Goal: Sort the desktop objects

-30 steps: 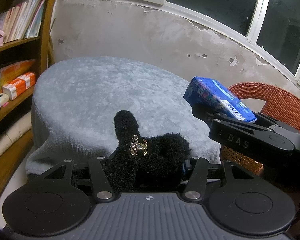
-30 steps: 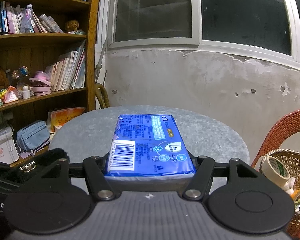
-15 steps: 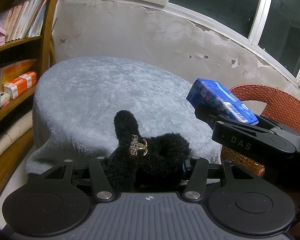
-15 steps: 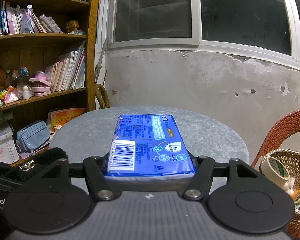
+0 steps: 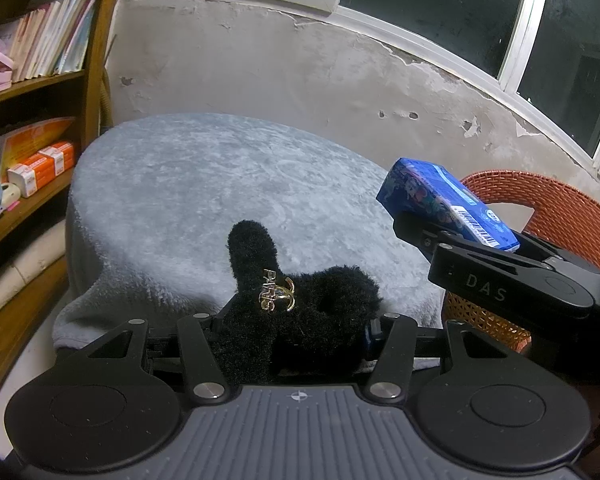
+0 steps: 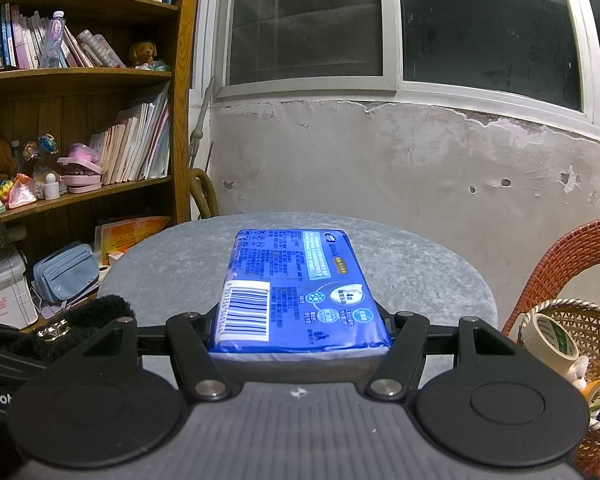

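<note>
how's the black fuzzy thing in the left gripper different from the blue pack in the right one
The black fuzzy item is soft, shaggy and irregular, with one lobe sticking up; the blue pack is a smooth, flat rectangular block.
The fuzzy item carries a gold "PARIS" charm; the pack carries printed text and a barcode.
The fuzzy item is plain black; the pack is bright blue with white patches.
Both are clamped, one in the left gripper, one in the right gripper, above the grey-covered table.

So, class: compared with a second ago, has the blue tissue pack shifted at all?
No. In the right wrist view the blue tissue pack sits unchanged against the round table.
</note>
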